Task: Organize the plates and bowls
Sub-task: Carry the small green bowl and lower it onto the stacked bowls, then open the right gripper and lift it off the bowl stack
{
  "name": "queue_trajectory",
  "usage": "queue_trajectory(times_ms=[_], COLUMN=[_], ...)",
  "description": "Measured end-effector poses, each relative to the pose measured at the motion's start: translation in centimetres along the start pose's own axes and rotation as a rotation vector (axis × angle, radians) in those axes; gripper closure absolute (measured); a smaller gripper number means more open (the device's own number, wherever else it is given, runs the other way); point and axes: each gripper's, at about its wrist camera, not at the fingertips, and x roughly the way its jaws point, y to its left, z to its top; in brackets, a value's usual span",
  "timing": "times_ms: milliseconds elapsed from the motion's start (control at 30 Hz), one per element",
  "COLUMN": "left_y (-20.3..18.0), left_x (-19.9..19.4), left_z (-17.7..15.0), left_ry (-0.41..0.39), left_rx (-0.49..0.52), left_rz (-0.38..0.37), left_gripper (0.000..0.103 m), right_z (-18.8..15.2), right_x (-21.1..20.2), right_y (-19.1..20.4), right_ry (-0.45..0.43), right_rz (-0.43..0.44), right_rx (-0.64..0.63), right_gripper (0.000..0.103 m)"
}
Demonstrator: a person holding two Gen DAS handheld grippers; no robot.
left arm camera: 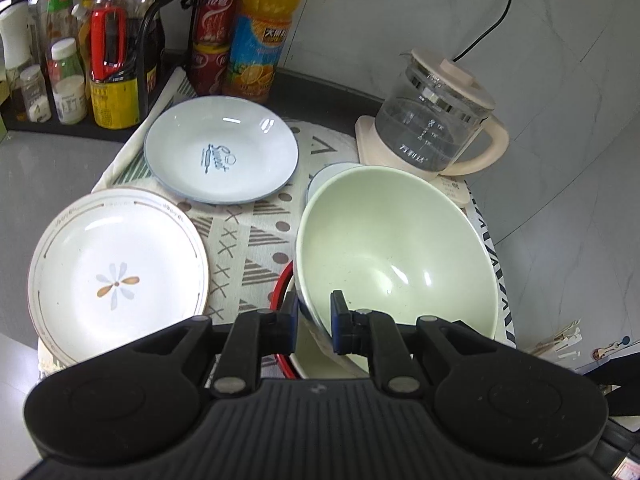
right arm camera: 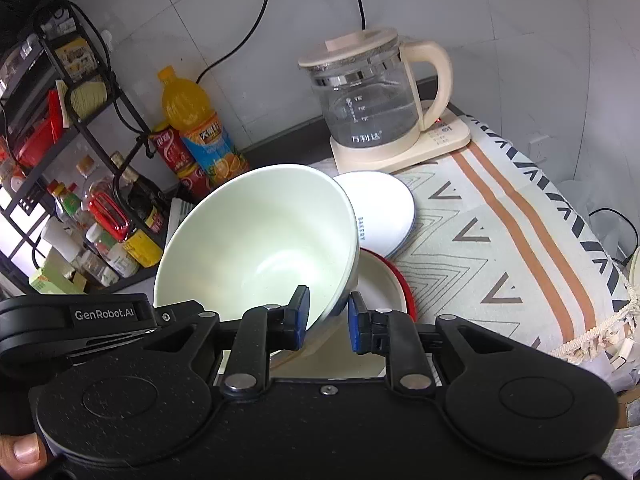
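Observation:
A pale green bowl [left arm camera: 394, 248] is held tilted above a red-rimmed bowl [left arm camera: 280, 292]. My left gripper [left arm camera: 314, 322] is shut on the green bowl's near rim. In the right wrist view the green bowl [right arm camera: 256, 240] is tilted over the red-rimmed bowl [right arm camera: 384, 280], and my right gripper [right arm camera: 328, 320] straddles its rim, one finger inside and one outside, with a small gap on the outer side. A white bowl with a blue rim [right arm camera: 380, 212] lies behind. A flower plate [left arm camera: 116, 272] and a blue-rimmed plate [left arm camera: 220, 152] lie on the cloth to the left.
A glass kettle [left arm camera: 432, 120] on its cream base stands at the back right. Bottles and cans [left arm camera: 248, 36] and a black condiment rack [left arm camera: 80, 60] fill the back left. The patterned cloth [right arm camera: 500, 248] extends right to the table edge.

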Motion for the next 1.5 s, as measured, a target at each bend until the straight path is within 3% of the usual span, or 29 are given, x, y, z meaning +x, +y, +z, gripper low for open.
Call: queue_trajectory(times_ms=[633,900,1067,1267,1500], left_y=[-0.3,0.3,1.0,1.9,3.8], left_x=[3.4,2.3,0.9,-1.5,-3.7], left_z=[-1.3,-0.9,-1.0,-1.0,-1.3], left_ry=[0.1,0.085,0.061,-0.002,-0.04], left_rx=[0.039,0.031,0.032,0.024,-0.02], left_rz=[0.044,0.076,0.096,0.117,0.15], left_gripper=[0.086,0.08,0.059,0.045,0.036], right_z=[-0.6,-0.9,-0.4,0.0,-0.5], right_x=[2.7,2.2,0.7,-1.3,-1.4], right_y=[-0.9,-1.3,-0.8,0.7,2.0], right_ry=[0.087,0.091,0.063,0.005,0.017], right_rz=[-0.046,-0.031,-0.032,0.002,0.065], right_rx=[-0.024,-0.023,-0.039,-0.098,-0.119], right_gripper=[0.082,0.069,0.048,0.048,0.047])
